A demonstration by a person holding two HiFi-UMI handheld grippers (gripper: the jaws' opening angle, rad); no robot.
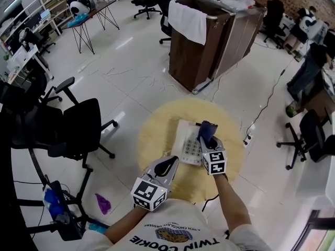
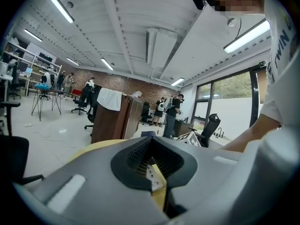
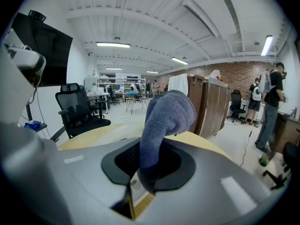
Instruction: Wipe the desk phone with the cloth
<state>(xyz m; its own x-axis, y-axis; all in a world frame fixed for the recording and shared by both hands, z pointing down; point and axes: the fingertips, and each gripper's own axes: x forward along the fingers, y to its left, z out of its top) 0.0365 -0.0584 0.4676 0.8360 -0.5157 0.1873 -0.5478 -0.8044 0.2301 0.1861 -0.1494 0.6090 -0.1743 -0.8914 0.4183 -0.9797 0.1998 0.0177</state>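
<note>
A white desk phone (image 1: 187,141) lies on a round pale-wood table (image 1: 157,132). My right gripper (image 1: 208,136) is over the phone's right side, shut on a dark blue cloth (image 1: 207,130). In the right gripper view the cloth (image 3: 166,114) stands up in a fold out of the gripper (image 3: 144,175). My left gripper (image 1: 166,166) hovers at the table's near edge, just below and left of the phone. Its jaws stand together with nothing in them. In the left gripper view this gripper (image 2: 152,167) shows only a sliver of phone and table through a narrow gap.
A black office chair (image 1: 78,124) stands left of the table. A brown cabinet (image 1: 209,41) with a white towel (image 1: 188,21) is beyond it. A cable (image 1: 267,101) trails on the floor at right, near another chair (image 1: 309,135). A purple scrap (image 1: 103,203) lies at lower left.
</note>
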